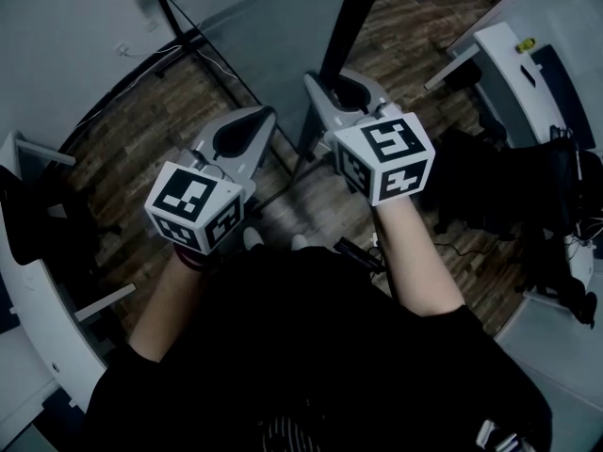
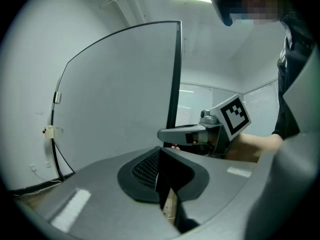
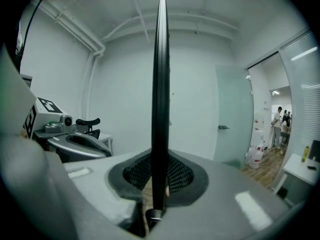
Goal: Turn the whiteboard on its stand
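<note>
The whiteboard [image 1: 273,36] stands close in front of me, grey with a black frame [image 1: 344,22]. In the right gripper view that frame [image 3: 161,84] shows edge-on as a thin black upright running down between the jaws, and my right gripper [image 3: 159,159] is shut on it. In the head view the right gripper [image 1: 344,83] reaches the board's right edge. My left gripper [image 1: 259,121] points at the board's face [image 2: 115,99], left of the frame [image 2: 173,84]. The left gripper [image 2: 162,156] shows a narrow gap with only floor visible through it. The right gripper [image 2: 185,134] is seen beyond it.
A white desk [image 1: 28,281] curves along the left and another [image 1: 509,55] stands at the right, with dark gear [image 1: 509,186] below it. Cables [image 1: 188,50] run along the wall and floor. A door [image 3: 232,114] and distant people [image 3: 280,119] are at the right.
</note>
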{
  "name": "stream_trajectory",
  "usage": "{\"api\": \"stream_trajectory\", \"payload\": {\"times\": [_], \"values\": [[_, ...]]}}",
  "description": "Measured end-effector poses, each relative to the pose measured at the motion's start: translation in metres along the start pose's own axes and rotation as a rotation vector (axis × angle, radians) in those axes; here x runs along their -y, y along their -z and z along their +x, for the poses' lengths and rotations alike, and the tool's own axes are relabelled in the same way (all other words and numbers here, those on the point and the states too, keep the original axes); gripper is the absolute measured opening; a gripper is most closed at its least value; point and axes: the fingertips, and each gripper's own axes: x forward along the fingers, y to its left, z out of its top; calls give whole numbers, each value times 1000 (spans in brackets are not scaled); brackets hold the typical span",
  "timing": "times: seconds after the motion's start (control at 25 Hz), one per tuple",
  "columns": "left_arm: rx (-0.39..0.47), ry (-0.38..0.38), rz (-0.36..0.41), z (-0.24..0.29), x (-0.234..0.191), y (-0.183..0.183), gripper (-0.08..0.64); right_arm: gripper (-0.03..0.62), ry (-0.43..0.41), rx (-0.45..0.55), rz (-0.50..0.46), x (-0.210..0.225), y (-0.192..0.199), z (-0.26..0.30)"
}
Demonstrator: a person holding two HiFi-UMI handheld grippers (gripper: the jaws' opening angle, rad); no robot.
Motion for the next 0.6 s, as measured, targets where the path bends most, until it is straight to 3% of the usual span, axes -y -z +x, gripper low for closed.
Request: {"api": "stream_trajectory", "payload": {"times": [0.28, 0.6], "values": [[5, 10, 5, -3, 1, -2, 3, 69, -60, -13, 18, -8, -3, 19], [-6, 49, 17, -5, 15, 2, 2, 106, -97, 95, 95, -8, -4, -42]]}}
